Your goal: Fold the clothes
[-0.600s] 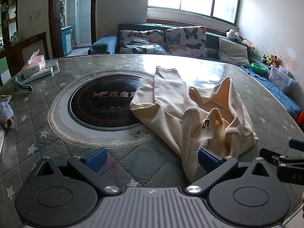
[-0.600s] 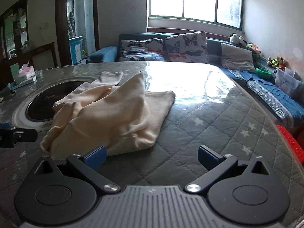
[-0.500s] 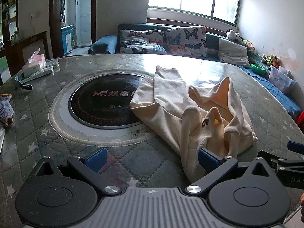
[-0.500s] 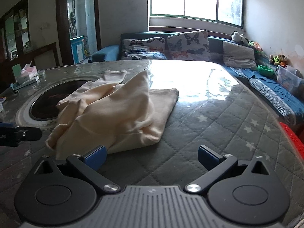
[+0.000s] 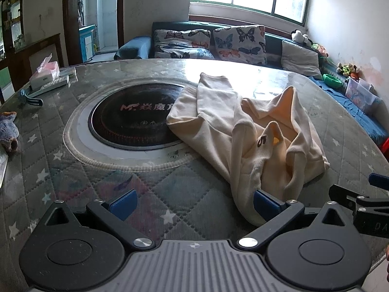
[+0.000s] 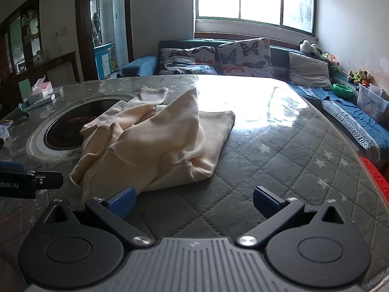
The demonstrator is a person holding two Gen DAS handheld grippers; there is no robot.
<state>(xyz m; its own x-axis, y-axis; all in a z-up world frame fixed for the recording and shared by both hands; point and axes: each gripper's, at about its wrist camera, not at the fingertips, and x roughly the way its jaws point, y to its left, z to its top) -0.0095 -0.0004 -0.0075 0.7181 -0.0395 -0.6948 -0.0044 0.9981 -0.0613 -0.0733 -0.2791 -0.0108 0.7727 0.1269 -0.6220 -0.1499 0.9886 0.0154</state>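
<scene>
A crumpled cream garment (image 5: 245,131) lies on the quilted table top, partly over the dark round hob. It also shows in the right wrist view (image 6: 155,146). My left gripper (image 5: 194,203) is open and empty, just short of the garment's near edge, its right pad (image 5: 265,203) touching or nearly touching the cloth. My right gripper (image 6: 194,202) is open and empty, its left pad (image 6: 122,200) at the garment's near hem. Each gripper shows at the edge of the other's view.
A round black hob (image 5: 131,119) is set into the table. A tissue box and remote (image 5: 46,73) lie at the far left, a blue knitted item (image 5: 8,131) at the left edge. A sofa with butterfly cushions (image 5: 209,41) stands behind. A red object (image 6: 374,182) sits off the right edge.
Both grippers have edged slightly; the right one has come a little closer to the garment. The garment has not moved and both grippers stay open.
</scene>
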